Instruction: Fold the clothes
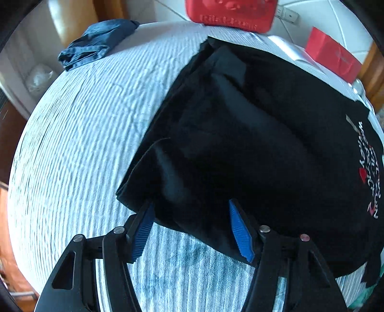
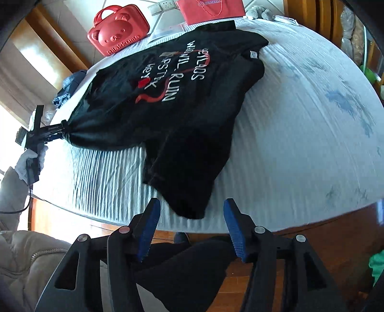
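Our right gripper point(image 2: 190, 225) hangs off the table's near edge, fingers apart and holding nothing. Just beyond it a corner of the black printed T-shirt point(image 2: 172, 100) droops over the striped tablecloth point(image 2: 300, 134). Farther off, the left gripper point(image 2: 63, 130) appears clamped on the bunched hem. If we tug unevenly, the shirt could slide and crease.

black T-shirt point(image 2: 168, 100): "WHO WILL RUIN", "HEY" | red bear case point(image 2: 117, 31): "Rilakkuma" | red paper bag point(image 2: 211, 9): "DEMEGA"
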### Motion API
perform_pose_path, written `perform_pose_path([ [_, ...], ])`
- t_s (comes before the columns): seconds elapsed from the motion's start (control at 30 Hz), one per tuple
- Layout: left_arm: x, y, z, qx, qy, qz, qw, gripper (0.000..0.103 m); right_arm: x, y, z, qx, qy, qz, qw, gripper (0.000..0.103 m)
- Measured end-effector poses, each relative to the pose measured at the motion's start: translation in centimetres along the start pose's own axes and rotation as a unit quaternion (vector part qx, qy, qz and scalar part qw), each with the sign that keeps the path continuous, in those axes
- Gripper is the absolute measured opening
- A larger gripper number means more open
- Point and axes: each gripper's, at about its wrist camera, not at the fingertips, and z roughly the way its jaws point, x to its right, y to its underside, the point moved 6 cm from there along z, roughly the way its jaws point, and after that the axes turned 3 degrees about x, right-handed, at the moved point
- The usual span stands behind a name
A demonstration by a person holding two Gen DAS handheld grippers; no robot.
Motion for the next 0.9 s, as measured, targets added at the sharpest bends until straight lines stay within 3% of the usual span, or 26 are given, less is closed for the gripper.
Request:
perform_pose_path([
  [0.07,0.1,0.0,-0.4,0.013,-0.002,0.009,0.9999,0.032,-0.5,0.4,1.1,0.000,0.030,-0.011,0.999,0.055],
  [0.1,-0.1,0.0,-0.8,0.017,-0.001,0.007,0.9998,0.012,-0.5,0.4,1.7,-0.001,0.045,-0.014,0.999,0.052],
  [0.13,-0.3,0.0,-1.2,0.023,0.002,0.003,0.9997,0.010,-0.3,0.4,2.2,-0.002,0.056,-0.012,0.998,0.042],
  [0.17,-0.5,0.0,-1.9,0.032,0.010,-0.003,0.9994,0.009,-0.1,0.3,2.5,-0.004,0.070,-0.008,0.997,0.008],
  [0.2,-0.6,-0.1,-2.9,0.043,0.016,-0.005,0.9989,0.009,0.3,-0.1,2.5,-0.004,0.087,0.001,0.996,0.003],
  [0.3,-0.9,-0.7,-6.2,0.081,0.036,-0.006,0.9961,0.008,0.9,-2.5,-0.5,0.044,0.092,0.025,0.994,0.003],
  [0.4,-1.1,-2.0,-8.6,0.110,0.049,-0.005,0.9927,0.008,1.0,-6.3,-3.6,0.082,0.097,0.009,0.992,0.003],
  [0.53,-1.3,-4.2,-7.9,0.093,0.060,-0.015,0.9938,0.008,1.3,-12.0,-4.2,0.079,0.084,-0.011,0.993,0.003],
  [0.63,-0.7,-6.4,-4.9,0.063,0.052,-0.015,0.9965,0.010,2.7,-16.8,-1.6,0.057,0.090,-0.018,0.994,0.005],
  [0.67,-0.6,-7.3,-4.0,0.055,0.050,-0.016,0.9971,0.011,3.5,-18.4,-0.5,0.050,0.093,-0.014,0.994,0.015],
  [0.7,-0.5,-8.4,-3.4,0.053,0.047,-0.019,0.9973,0.016,4.6,-20.1,0.5,0.045,0.103,-0.002,0.994,0.040],
  [0.77,-0.7,-10.8,-3.0,0.062,0.038,-0.029,0.9969,0.031,6.3,-22.2,1.3,0.049,0.118,0.028,0.991,0.060],
  [0.83,-1.3,-12.8,-3.8,0.084,0.035,-0.041,0.9950,0.054,7.3,-23.5,1.4,0.056,0.122,0.048,0.990,0.060],
  [0.9,-2.6,-13.5,-5.1,0.104,0.026,-0.048,0.9930,0.058,7.4,-22.9,0.8,0.056,0.121,0.037,0.990,0.060],
])
